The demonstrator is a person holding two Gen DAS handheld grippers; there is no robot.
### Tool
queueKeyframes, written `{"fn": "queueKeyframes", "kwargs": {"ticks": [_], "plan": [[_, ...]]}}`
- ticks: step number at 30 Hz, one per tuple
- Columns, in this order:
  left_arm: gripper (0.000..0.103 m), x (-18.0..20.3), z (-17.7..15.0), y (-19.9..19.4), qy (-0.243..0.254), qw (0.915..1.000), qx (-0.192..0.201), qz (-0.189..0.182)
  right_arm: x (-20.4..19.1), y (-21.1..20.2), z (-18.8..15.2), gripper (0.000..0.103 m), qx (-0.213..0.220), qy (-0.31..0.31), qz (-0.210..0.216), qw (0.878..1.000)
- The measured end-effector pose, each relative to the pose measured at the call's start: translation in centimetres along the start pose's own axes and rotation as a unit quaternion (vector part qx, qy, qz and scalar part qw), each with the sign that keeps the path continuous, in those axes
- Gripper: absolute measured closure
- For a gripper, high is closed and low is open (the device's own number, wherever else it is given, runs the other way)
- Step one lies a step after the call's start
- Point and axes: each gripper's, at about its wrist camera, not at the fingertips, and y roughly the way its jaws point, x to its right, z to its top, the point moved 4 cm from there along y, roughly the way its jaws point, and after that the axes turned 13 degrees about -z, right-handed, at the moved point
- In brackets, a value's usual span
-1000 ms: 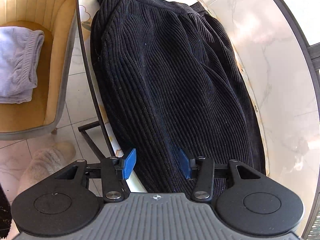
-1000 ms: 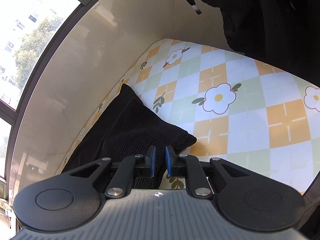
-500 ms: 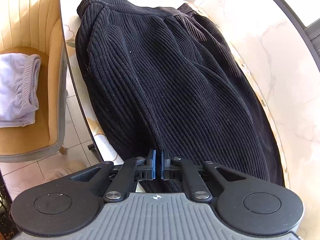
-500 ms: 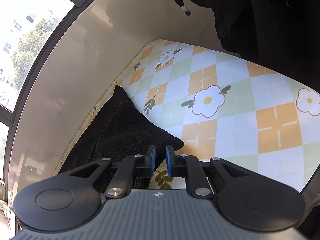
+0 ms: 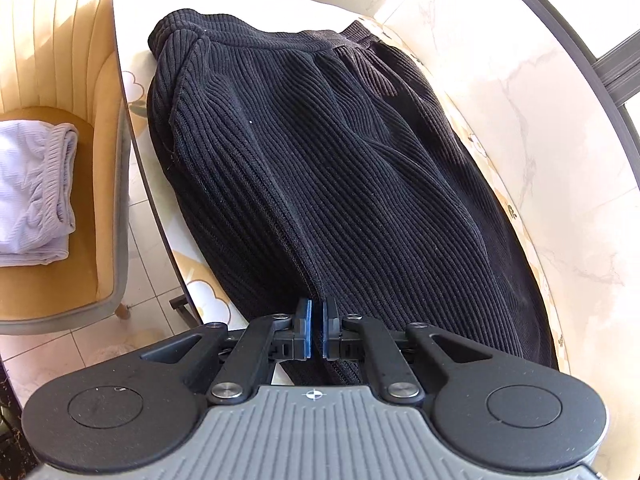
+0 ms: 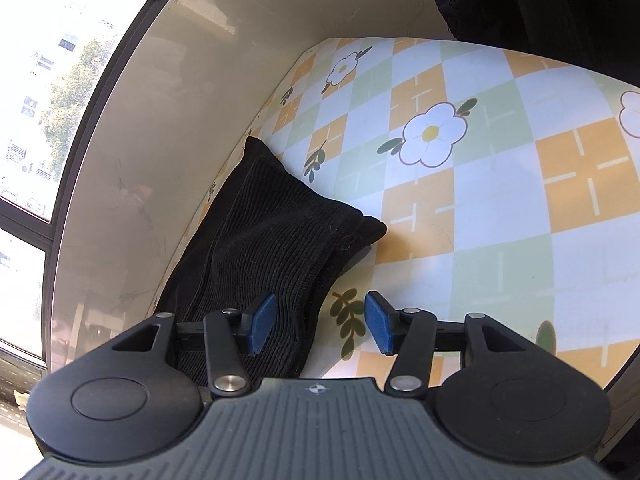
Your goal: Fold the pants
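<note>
I'm pinching the pants with my left gripper, the cloth stretching ahead of its fingers across the desk. My right gripper is gaping open over the leg ends; lifting one-handed, I'm risking that free side sagging crooked.

Strong daylight in both views. Right wrist view: window at left overexposed, outdoor buildings washed pale; soft sheen on wall beside it. Tablecloth evenly lit, colours clear; short soft shadow right of black pants. Far right corner dark, detail lost. Left wrist view: marble wall at right glaring near white; chair back sunlit in patches. Pants ribs sharp, far right folds in shadow. Heavy fisheye bending at edges, black corner vignette. No motion blur.
</note>
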Motion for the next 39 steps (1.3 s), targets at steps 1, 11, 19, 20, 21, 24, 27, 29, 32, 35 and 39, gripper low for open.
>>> {"fn": "queueKeyframes", "kwargs": {"ticks": [1, 11, 19, 20, 21, 24, 27, 29, 32, 35, 39], "plan": [[0.097, -0.2, 0.0, 0.0, -0.004, 1.0000, -0.002, 0.000, -0.3, 0.3, -0.1, 0.049, -0.003, -0.005, 0.000, 1.000], [0.097, -1.1, -0.1, 0.0, -0.015, 0.9998, -0.008, -0.012, -2.5, 3.2, 0.2, 0.095, -0.010, -0.016, -0.007, 1.000], [0.096, -1.4, -0.2, 0.3, -0.039, 0.9979, -0.023, -0.047, -11.8, -5.2, 4.4, 0.095, 0.122, -0.105, 0.104, 0.981], [0.095, -1.6, -0.3, 0.5, -0.054, 0.9966, -0.030, -0.054, -12.8, -6.0, 4.9, 0.095, 0.133, -0.111, 0.117, 0.978], [0.086, -1.9, -0.5, 0.7, -0.074, 0.9950, -0.037, -0.056, -13.5, -6.8, 5.3, 0.095, 0.142, -0.115, 0.126, 0.975], [0.064, -2.3, -0.8, 1.0, -0.103, 0.9917, -0.044, -0.063, -14.5, -7.9, 6.3, 0.095, 0.155, -0.109, 0.140, 0.972], [0.058, -2.3, -0.7, 1.5, -0.106, 0.9911, -0.055, -0.058, -14.5, -8.5, 6.8, 0.095, 0.155, -0.096, 0.148, 0.972], [0.054, -2.5, -0.6, 1.7, -0.113, 0.9903, -0.060, -0.055, -14.6, -8.7, 7.0, 0.095, 0.156, -0.098, 0.149, 0.971], [0.052, -2.7, -0.7, 2.4, -0.120, 0.9895, -0.063, -0.050, -14.4, -9.6, 7.0, 0.096, 0.163, -0.102, 0.150, 0.970], [0.051, -3.1, 0.0, 3.1, -0.130, 0.9890, -0.054, -0.046, -13.9, -10.0, 7.3, 0.096, 0.171, -0.096, 0.152, 0.969], [0.048, -3.7, 1.2, 3.8, -0.156, 0.9863, -0.026, -0.048, -13.2, -11.0, 8.0, 0.096, 0.181, -0.084, 0.151, 0.968]]}}
